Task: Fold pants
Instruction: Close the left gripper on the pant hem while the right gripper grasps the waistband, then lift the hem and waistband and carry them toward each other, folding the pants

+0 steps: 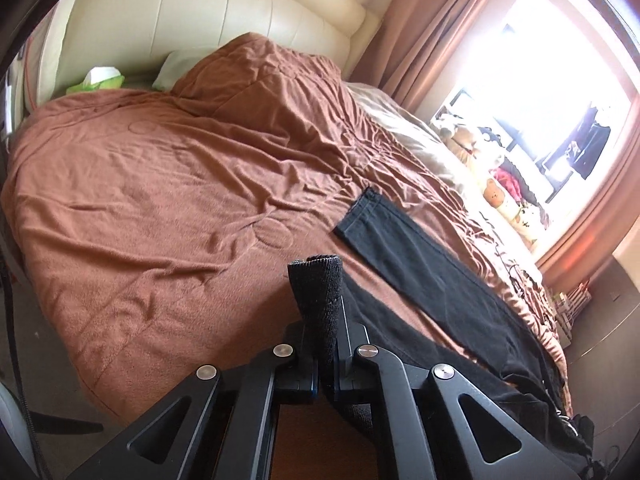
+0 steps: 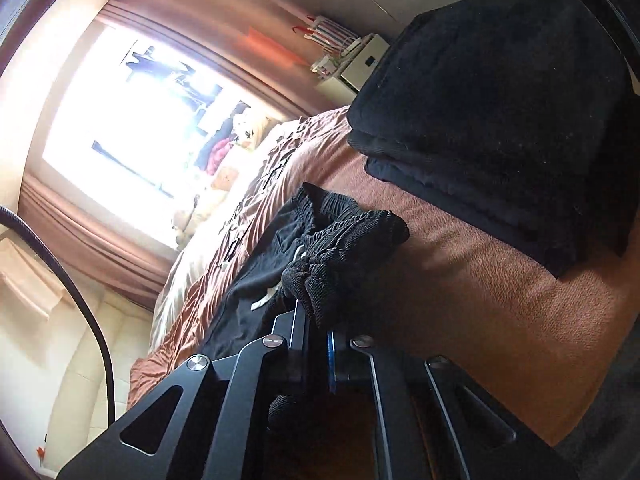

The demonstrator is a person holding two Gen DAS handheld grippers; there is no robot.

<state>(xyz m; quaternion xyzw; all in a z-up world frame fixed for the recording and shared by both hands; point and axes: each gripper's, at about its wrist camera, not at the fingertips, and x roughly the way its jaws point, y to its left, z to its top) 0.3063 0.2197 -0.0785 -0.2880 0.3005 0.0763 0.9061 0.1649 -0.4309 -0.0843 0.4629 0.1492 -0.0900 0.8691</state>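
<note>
Black pants (image 1: 416, 256) lie along the right side of a brown bedspread (image 1: 160, 200), one leg stretched away to its hem (image 1: 360, 210). My left gripper (image 1: 325, 332) is shut on a ribbed black strip of the pants (image 1: 316, 284) that stands up between its fingers. In the right wrist view my right gripper (image 2: 316, 328) is shut on the bunched ribbed waistband (image 2: 344, 236), lifted off the bedspread (image 2: 480, 300). A white drawstring (image 2: 264, 300) hangs just left of it. Fabric hides both grippers' fingertips.
A stack of folded black garments (image 2: 500, 120) sits on the bed right of the waistband. A cream headboard (image 1: 200, 12), a pillow (image 1: 176, 68) and a green tissue box (image 1: 98, 80) are at the far end. A bright window (image 1: 560, 100) with curtains and soft toys borders the bed.
</note>
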